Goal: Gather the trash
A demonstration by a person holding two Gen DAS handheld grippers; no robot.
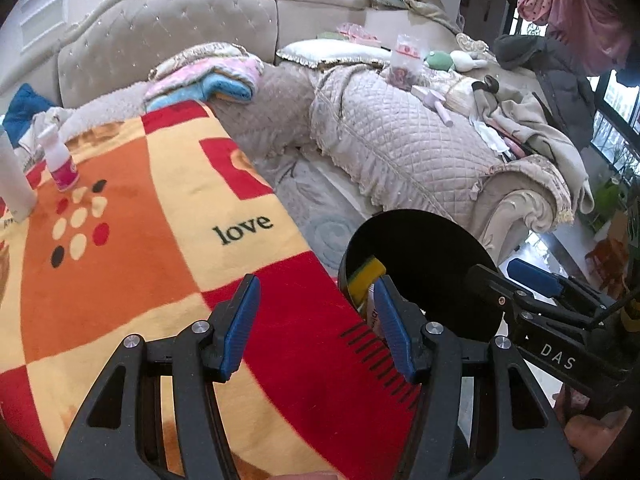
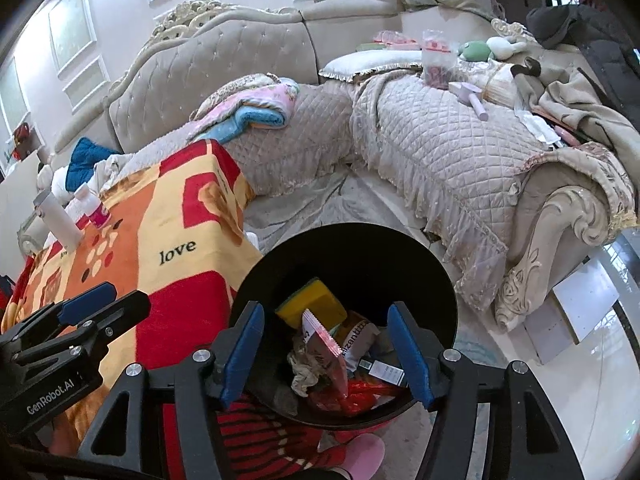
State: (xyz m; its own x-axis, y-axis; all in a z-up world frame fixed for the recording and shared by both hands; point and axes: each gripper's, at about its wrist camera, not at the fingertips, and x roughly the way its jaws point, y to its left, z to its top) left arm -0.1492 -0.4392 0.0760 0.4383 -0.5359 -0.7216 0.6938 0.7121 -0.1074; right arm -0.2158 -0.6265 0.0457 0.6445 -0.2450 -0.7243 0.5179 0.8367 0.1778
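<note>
Right wrist view looks down into a round black plastic trash bin standing on the floor, tight against the edge of a table draped in a fleece blanket of red, orange and cream squares printed with the word "love". That spot probably lets rubbish go from the tabletop into the bin in one short reach. Inside lie a yellow and green scrubbing sponge, a pink-edged foil snack wrapper, crumpled grey paper and red plastic film. The right gripper hangs over the bin's mouth with its blue-padded jaws apart and nothing between them. The left gripper, seen from its own camera, is above the blanket's edge beside the bin, its jaws also apart and empty. On the far end of the blanket stand a small white bottle with a pink label and a tall white tube, both upright; whether they count as trash I cannot tell. Behind is a beige quilted sofa strewn with clothes.
</note>
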